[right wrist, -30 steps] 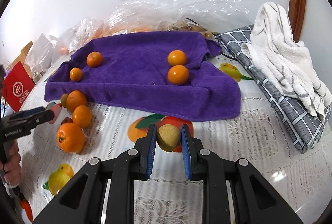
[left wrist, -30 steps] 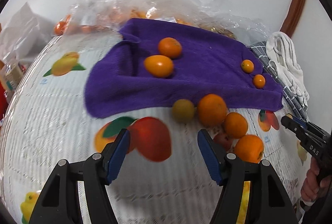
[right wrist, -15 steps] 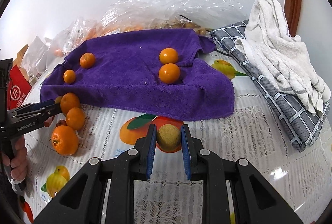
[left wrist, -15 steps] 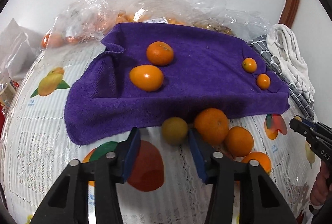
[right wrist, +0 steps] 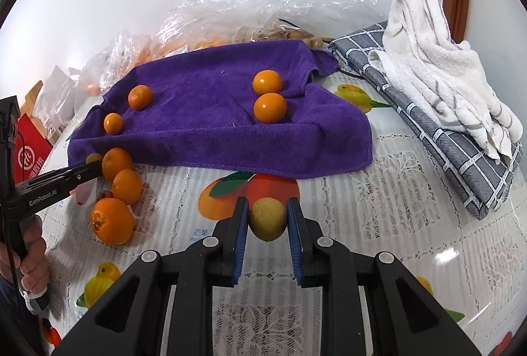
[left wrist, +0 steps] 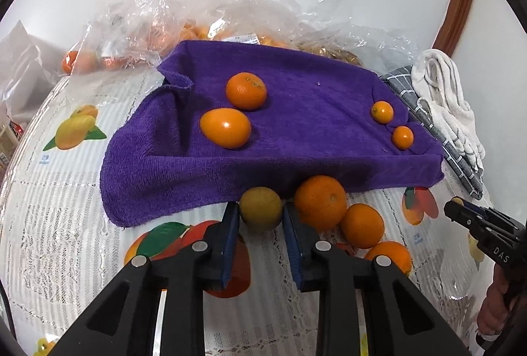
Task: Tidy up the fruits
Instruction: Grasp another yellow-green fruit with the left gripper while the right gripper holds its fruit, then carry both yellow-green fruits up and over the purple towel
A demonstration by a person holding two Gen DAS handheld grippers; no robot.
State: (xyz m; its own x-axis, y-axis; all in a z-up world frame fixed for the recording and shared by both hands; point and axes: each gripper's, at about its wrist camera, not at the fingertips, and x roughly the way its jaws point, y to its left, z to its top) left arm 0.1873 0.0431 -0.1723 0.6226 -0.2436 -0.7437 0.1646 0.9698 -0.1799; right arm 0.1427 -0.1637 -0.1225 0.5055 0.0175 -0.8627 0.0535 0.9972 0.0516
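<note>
A purple towel (left wrist: 296, 138) lies on the table with several orange fruits on it, among them a mandarin (left wrist: 246, 90) and an oval kumquat (left wrist: 225, 127). My left gripper (left wrist: 261, 217) has closed around a yellow-green fruit (left wrist: 261, 208) at the towel's front edge, beside a pile of oranges (left wrist: 320, 202). My right gripper (right wrist: 266, 219) is shut on a second yellow-green fruit (right wrist: 267, 218) and holds it above the tablecloth in front of the towel (right wrist: 214, 118). The left gripper also shows at the left of the right wrist view (right wrist: 84, 173).
Clear plastic bags of fruit (left wrist: 204, 16) lie behind the towel. A grey checked cloth (right wrist: 444, 141) with a white towel (right wrist: 438, 66) on it lies to the right. A red box (right wrist: 29, 155) stands at the left. The tablecloth (right wrist: 378, 224) has printed fruit pictures.
My left gripper moved forward to the yellow-green fruit by the towel and its jaws closed in around it. My right gripper kept its fruit and drifted slightly.
</note>
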